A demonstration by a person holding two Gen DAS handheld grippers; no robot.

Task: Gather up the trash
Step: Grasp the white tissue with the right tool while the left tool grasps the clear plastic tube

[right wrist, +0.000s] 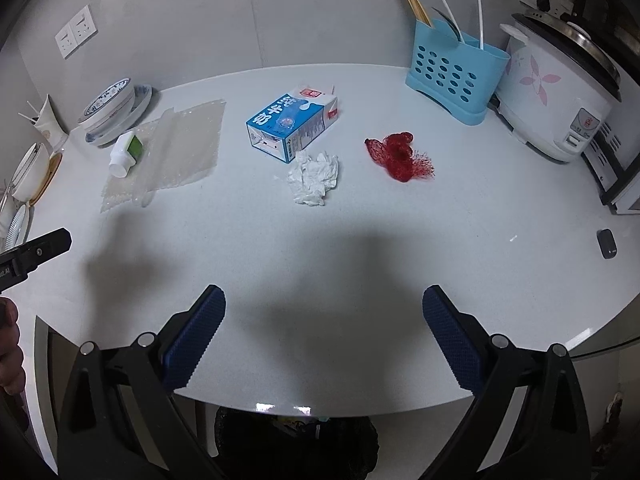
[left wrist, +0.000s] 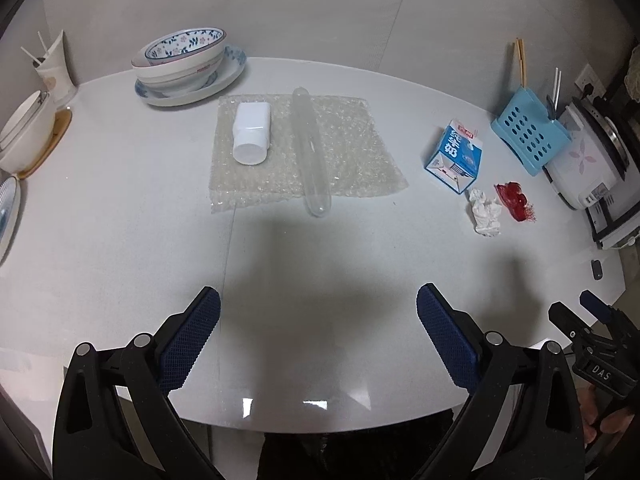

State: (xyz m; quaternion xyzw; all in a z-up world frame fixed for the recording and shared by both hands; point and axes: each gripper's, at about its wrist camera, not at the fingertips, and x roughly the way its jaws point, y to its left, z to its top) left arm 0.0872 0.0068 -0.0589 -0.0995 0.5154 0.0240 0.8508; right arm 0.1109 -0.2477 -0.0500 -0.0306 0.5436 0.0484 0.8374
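Observation:
On the white table lie a sheet of bubble wrap [left wrist: 304, 148] [right wrist: 176, 148], a white plastic bottle [left wrist: 252, 132] [right wrist: 126, 152] and a clear plastic tube [left wrist: 312, 152] on top of it. To the right are a blue milk carton [left wrist: 456, 156] [right wrist: 292, 120], a crumpled white tissue [left wrist: 485, 212] [right wrist: 314, 178] and a red mesh net [left wrist: 514, 200] [right wrist: 400, 156]. My left gripper [left wrist: 318, 312] is open and empty above the table's near edge. My right gripper [right wrist: 323, 316] is open and empty too, and also shows in the left wrist view [left wrist: 592, 312].
Stacked patterned bowls [left wrist: 184, 64] [right wrist: 112, 104] stand at the back left. A blue utensil holder [left wrist: 528, 128] [right wrist: 456, 76] and a rice cooker [left wrist: 588, 156] [right wrist: 560, 92] stand at the right. A small dark object [right wrist: 606, 243] lies near the right edge. A dark bag [right wrist: 296, 444] sits below the front edge.

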